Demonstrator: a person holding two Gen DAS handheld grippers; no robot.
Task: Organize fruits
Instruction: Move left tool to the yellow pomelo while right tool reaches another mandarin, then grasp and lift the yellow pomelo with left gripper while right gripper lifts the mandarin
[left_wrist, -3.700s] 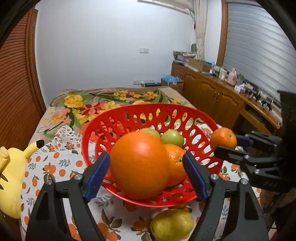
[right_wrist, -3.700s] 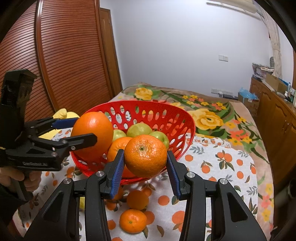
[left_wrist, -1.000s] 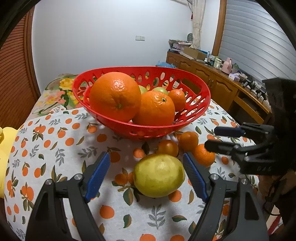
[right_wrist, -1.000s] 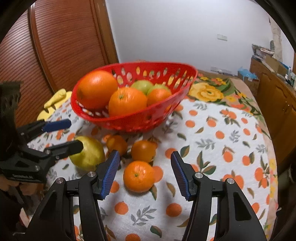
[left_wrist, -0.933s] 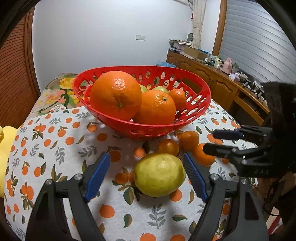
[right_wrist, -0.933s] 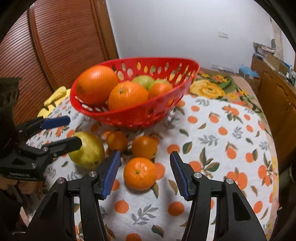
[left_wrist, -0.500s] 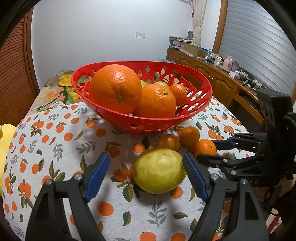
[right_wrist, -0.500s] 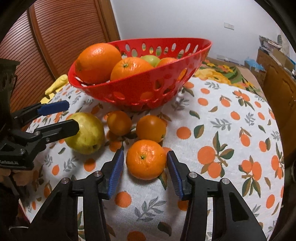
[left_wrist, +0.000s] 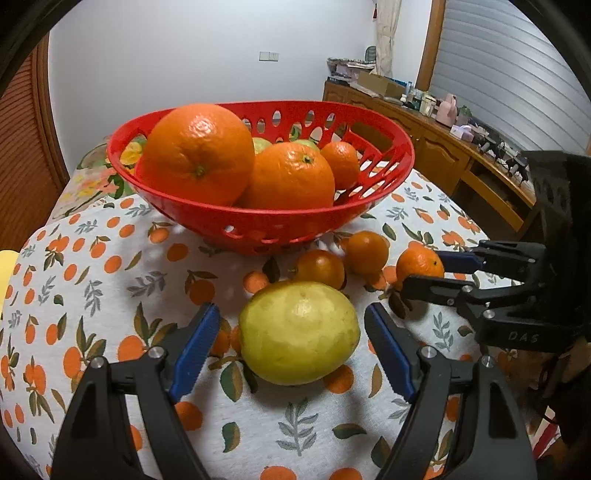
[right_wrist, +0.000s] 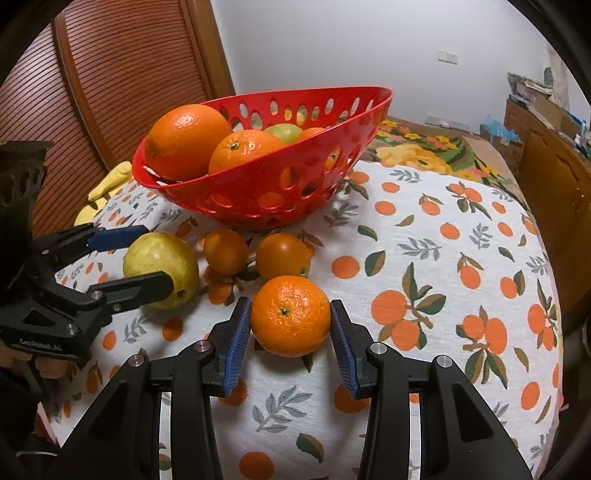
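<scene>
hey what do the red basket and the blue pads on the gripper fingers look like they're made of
The red basket looks like moulded plastic: glossy, uniform colour, smooth oval cut-outs. The blue pads on the left gripper appear to be rubber or soft plastic: matte, with a ridged, toothed edge. Their exact material cannot be told.

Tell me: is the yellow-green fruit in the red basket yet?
No, the yellow-green fruit lies on the tablecloth in front of the red basket, between the open fingers of the left gripper.
</scene>
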